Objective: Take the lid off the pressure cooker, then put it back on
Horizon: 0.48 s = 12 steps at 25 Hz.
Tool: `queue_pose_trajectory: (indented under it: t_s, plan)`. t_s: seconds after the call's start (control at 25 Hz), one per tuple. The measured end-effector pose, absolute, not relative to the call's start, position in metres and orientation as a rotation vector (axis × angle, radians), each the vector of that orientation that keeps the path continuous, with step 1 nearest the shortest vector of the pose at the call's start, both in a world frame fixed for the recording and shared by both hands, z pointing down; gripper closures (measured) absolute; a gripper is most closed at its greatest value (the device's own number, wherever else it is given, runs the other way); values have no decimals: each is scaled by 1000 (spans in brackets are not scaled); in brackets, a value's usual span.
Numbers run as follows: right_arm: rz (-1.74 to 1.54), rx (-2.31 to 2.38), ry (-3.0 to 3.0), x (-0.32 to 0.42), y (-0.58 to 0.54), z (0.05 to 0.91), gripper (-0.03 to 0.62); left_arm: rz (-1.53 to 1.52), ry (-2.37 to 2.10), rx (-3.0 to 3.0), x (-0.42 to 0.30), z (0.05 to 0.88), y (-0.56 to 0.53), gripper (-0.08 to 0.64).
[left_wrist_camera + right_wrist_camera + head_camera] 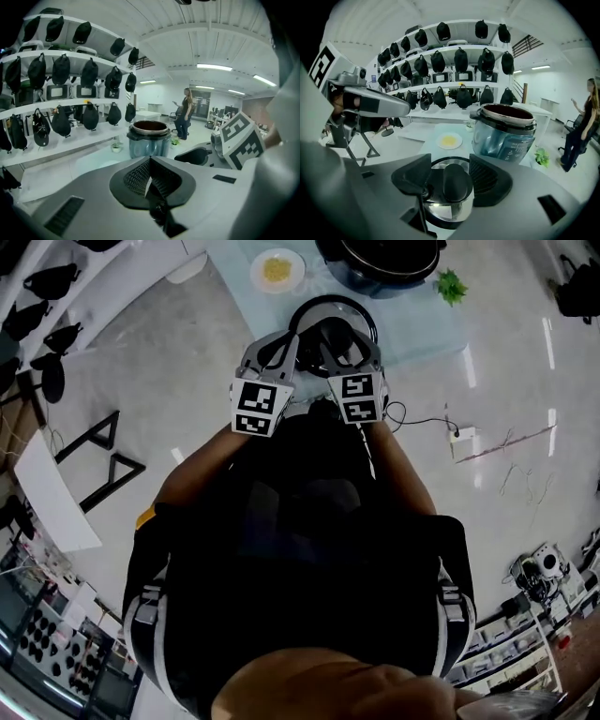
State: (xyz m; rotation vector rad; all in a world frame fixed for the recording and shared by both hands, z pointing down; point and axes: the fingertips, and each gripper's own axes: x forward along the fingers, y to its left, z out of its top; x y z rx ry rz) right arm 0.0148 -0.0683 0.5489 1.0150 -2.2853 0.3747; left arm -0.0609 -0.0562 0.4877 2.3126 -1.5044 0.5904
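The lid (437, 210) is set on the bench (417, 140) nearer than the open pressure cooker (504, 133), its handle (457, 180) straddled by the released right claw (450, 177), the left claw (150, 172) clenched empty, and could be tipped if gripped off-centre.

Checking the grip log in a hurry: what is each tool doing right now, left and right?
Left tool: closed, holding nothing.
Right tool: open, lid knob between its jaws, not clamped.

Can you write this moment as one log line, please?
lid: off, on table | cooker: open | right gripper: open around knob | left gripper: shut, empty
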Motion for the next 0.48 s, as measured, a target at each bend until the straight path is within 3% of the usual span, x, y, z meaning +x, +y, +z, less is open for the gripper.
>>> queue_pose_trajectory:
  t_s: [0.48]
  plan:
    - [380, 781, -2322, 10, -89, 615, 295, 633, -1643, 2065, -64, 548, -60, 554]
